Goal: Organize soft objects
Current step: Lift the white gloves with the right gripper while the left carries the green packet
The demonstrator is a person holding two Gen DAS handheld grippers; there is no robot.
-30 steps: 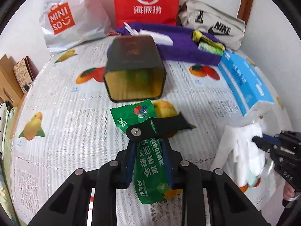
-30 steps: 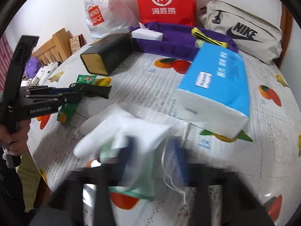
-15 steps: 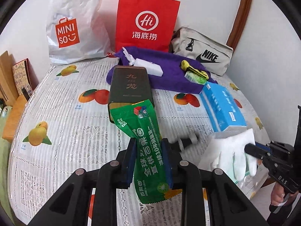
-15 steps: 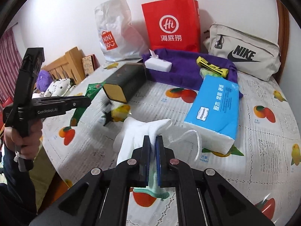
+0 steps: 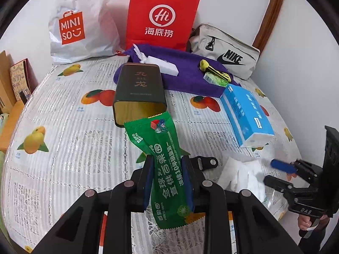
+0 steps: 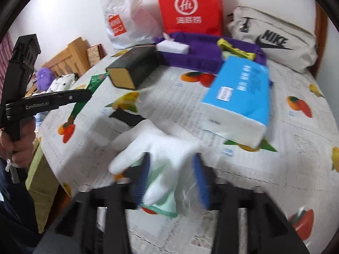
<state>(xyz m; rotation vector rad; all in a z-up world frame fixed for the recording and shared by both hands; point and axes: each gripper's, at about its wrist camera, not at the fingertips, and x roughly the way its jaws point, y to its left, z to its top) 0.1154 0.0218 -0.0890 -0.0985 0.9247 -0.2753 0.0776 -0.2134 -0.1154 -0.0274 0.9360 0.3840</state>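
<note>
My left gripper is shut on a green snack packet and holds it above the table, in front of a dark tin lying on its side with its mouth toward me. My right gripper is open, its blue pads on either side of a white glove that lies on the table near the front edge. The glove also shows in the left wrist view, with the right gripper beside it. A purple cloth bag lies at the back.
A blue tissue pack lies at the right. A red paper bag, a white Miniso bag and a beige Nike pouch stand against the wall. A black clip lies on the fruit-print tablecloth.
My right gripper has opened and let go of the white glove, which now lies on the table. My left gripper still holds the green packet, lifted a little higher.
</note>
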